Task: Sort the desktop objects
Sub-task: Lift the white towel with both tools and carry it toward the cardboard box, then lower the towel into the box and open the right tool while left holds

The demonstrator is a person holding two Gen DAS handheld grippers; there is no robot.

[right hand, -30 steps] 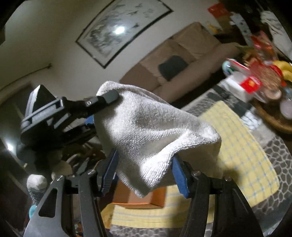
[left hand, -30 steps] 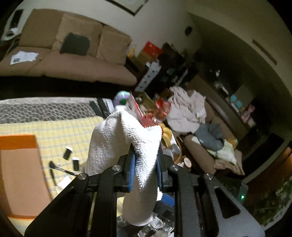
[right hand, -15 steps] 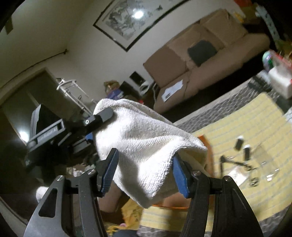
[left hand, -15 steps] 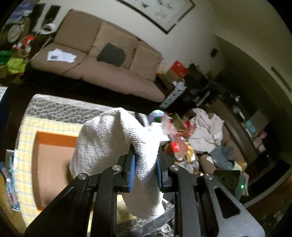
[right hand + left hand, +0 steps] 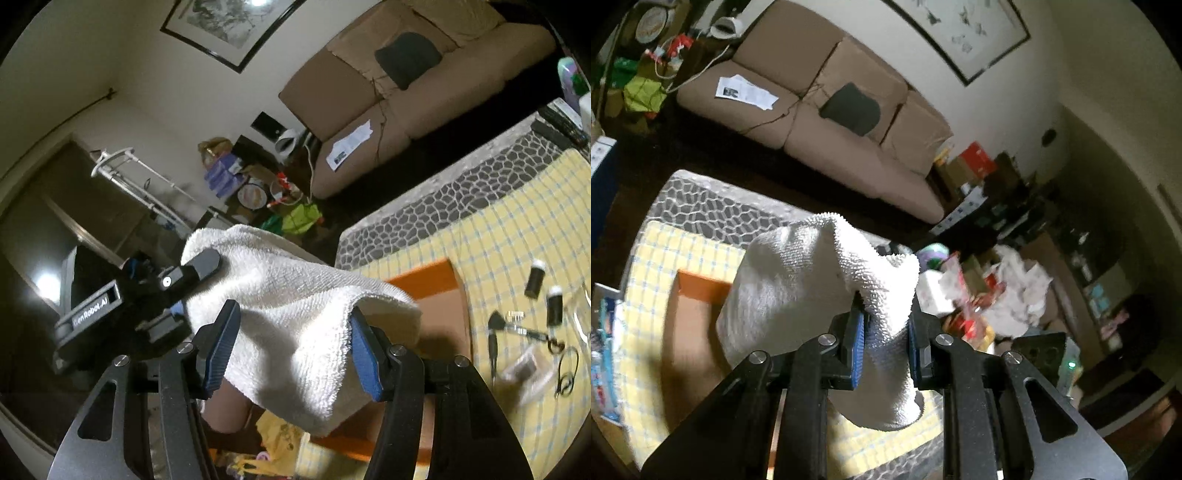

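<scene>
- Orange-rimmed shallow cardboard box (image 5: 690,332) lies on the yellow checked cloth (image 5: 517,229); its brown floor shows bare where not hidden by the towel.
- White terry towel (image 5: 812,280) hangs in the air over that box, stretched between both grippers, looped nap, soft folds.
- Left gripper (image 5: 884,345): blue pads squeezed tight on 1 bunched end of the towel.
- Right gripper (image 5: 295,350): blue pads partway apart, towel draped over and between them; the right pad touches cloth, the left pad stands clear of it, so a true clamp cannot be told.
- On the cloth right of the box: 2 small black white-capped bottles (image 5: 534,278), a black brush (image 5: 495,328), thin loose bits.
- Table top (image 5: 424,206) under the cloth has a grey pebble pattern.
- Room: tan 3-cushion sofa (image 5: 827,122) with a dark pillow (image 5: 851,109) and a sheet of paper (image 5: 746,92); framed picture (image 5: 229,26) on a pale wall; floor clutter beyond.
</scene>
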